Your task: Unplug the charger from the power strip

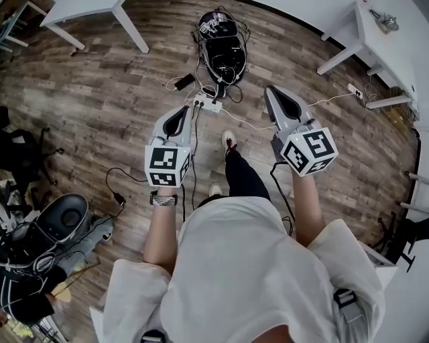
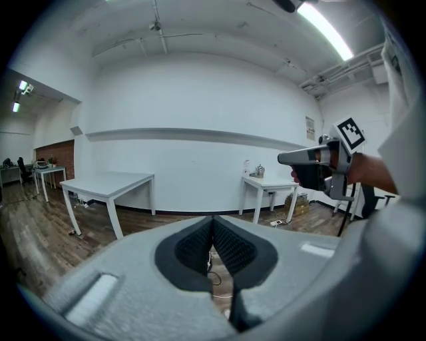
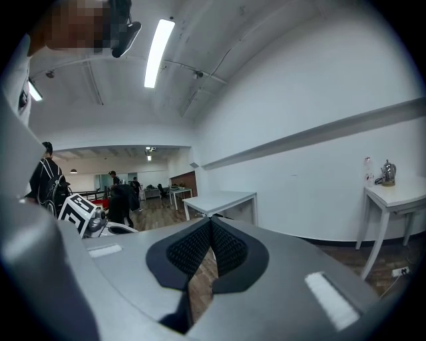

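A white power strip (image 1: 210, 104) lies on the wood floor ahead of my feet, with dark plugs and chargers (image 1: 199, 102) stuck in its left end and cables running off it. Both grippers hang in the air well above it. My left gripper (image 1: 182, 111) points toward the strip's left end, its ribbed pads (image 2: 200, 243) pressed together with nothing between them. My right gripper (image 1: 271, 92) is off to the strip's right, also shut and empty, pads (image 3: 226, 248) meeting at the tip. The strip itself is hidden in both gripper views.
A black helmet-like device (image 1: 221, 48) with tangled cables sits just beyond the strip, and a phone (image 1: 184, 82) lies to its left. White tables (image 1: 94, 13) (image 1: 375, 33) stand at the far corners. Bags and a grey case (image 1: 64, 218) crowd the left; a black adapter (image 1: 119, 199) lies nearby.
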